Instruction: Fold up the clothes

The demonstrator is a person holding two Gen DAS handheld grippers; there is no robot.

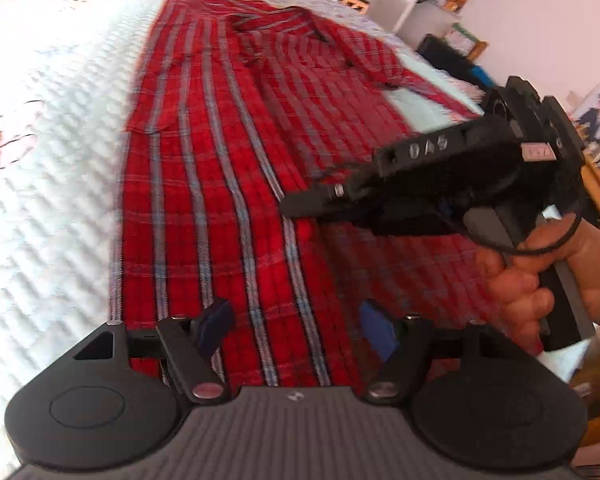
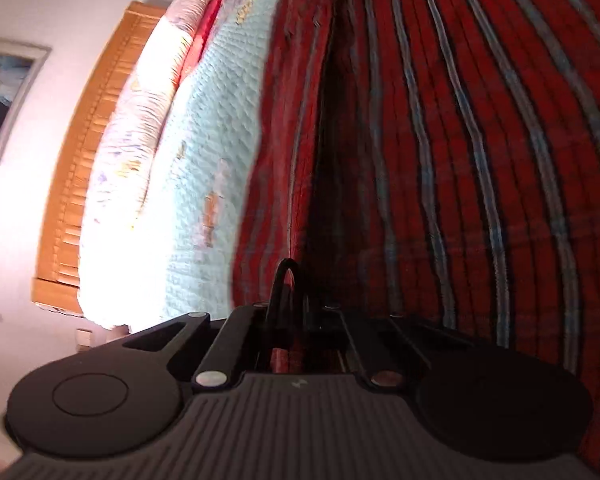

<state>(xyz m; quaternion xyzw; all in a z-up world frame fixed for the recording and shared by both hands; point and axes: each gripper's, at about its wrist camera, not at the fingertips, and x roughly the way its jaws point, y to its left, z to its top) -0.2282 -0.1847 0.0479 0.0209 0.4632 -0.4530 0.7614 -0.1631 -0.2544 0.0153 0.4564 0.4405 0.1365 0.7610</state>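
A red plaid shirt [image 1: 228, 168] lay spread across a white quilted bedspread [image 1: 48, 184] filling the frame's centre, with white walls and wooden furniture at upper right. The left gripper [image 1: 296, 326] hovered spread above the hem. At right, the right gripper [image 2: 286, 280], held by a hand [image 1: 540, 276], was pinched on a fold of the shirt.

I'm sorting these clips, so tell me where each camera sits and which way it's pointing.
Left wrist: on the left gripper, jaws open, looking along the red plaid shirt spread on the bed quilt; the right gripper and right hand show.
Right wrist: on the right gripper, rolled sideways, jaws shut on shirt fabric, facing the headboard.
Shared: shirt and quilt.
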